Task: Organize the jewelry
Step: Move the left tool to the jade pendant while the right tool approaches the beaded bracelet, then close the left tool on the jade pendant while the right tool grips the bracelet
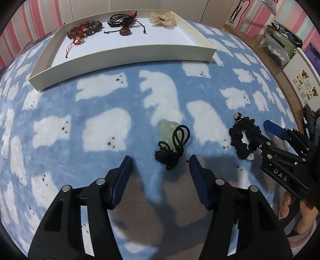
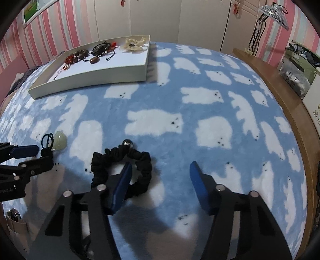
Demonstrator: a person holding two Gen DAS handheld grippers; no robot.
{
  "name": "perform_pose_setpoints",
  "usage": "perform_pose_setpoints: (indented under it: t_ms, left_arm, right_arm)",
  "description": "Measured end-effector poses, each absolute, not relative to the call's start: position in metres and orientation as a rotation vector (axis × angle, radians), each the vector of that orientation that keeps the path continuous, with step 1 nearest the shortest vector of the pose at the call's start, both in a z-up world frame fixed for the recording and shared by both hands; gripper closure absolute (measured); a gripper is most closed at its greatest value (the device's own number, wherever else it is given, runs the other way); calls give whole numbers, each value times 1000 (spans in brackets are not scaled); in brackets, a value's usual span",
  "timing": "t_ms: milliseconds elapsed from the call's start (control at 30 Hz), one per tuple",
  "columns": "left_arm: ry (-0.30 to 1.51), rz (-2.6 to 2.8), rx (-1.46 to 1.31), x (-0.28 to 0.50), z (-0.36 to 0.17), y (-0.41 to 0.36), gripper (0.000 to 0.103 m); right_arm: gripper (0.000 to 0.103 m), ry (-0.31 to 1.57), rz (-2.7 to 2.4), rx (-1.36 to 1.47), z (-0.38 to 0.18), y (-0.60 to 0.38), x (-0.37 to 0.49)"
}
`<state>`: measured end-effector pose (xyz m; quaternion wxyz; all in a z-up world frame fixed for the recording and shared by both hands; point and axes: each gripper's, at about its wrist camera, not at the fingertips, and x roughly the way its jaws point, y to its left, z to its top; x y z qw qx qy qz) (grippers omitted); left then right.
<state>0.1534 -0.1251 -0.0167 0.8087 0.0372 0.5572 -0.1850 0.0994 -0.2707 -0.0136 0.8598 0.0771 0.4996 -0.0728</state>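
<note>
A pale green jade pendant (image 1: pixel 169 127) (image 2: pixel 60 138) on a black cord (image 1: pixel 174 152) lies on the blue bear-print blanket. My left gripper (image 1: pixel 160 160) (image 2: pixel 40 156) stands open low over it, the cord's knotted end between its fingertips and untouched by the pads. A black scrunchie (image 1: pixel 240 140) (image 2: pixel 100 166) with a silver bell (image 2: pixel 127 143) lies to the right. My right gripper (image 2: pixel 160 166) (image 1: pixel 258 128) is open; its left finger reaches into the scrunchie's ring and the right side of the ring sits between the jaws.
A white tray (image 1: pixel 124 58) (image 2: pixel 90 80) at the far left holds a brown bead bracelet (image 1: pixel 86 29), a black corded pendant (image 1: pixel 124 24) and a cream scrunchie (image 1: pixel 163 19). A wooden bed edge (image 2: pixel 280 96) with bags (image 2: pixel 300 68) runs along the right.
</note>
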Motion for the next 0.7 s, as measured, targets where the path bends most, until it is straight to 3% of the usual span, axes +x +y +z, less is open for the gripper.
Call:
perform_pose_setpoints:
  t_ms: [267, 433, 700]
  left_arm:
    - [1174, -381, 94, 155, -16, -124, 61]
    - [1176, -372, 106, 155, -16, -125, 76]
    - [1179, -379, 103, 156, -17, -122, 83]
  right_arm:
    - [56, 1058, -142, 164, -16, -268, 102]
    - [61, 1065, -135, 160, -18, -266, 105]
    - [89, 1067, -102, 154, -16, -256, 106]
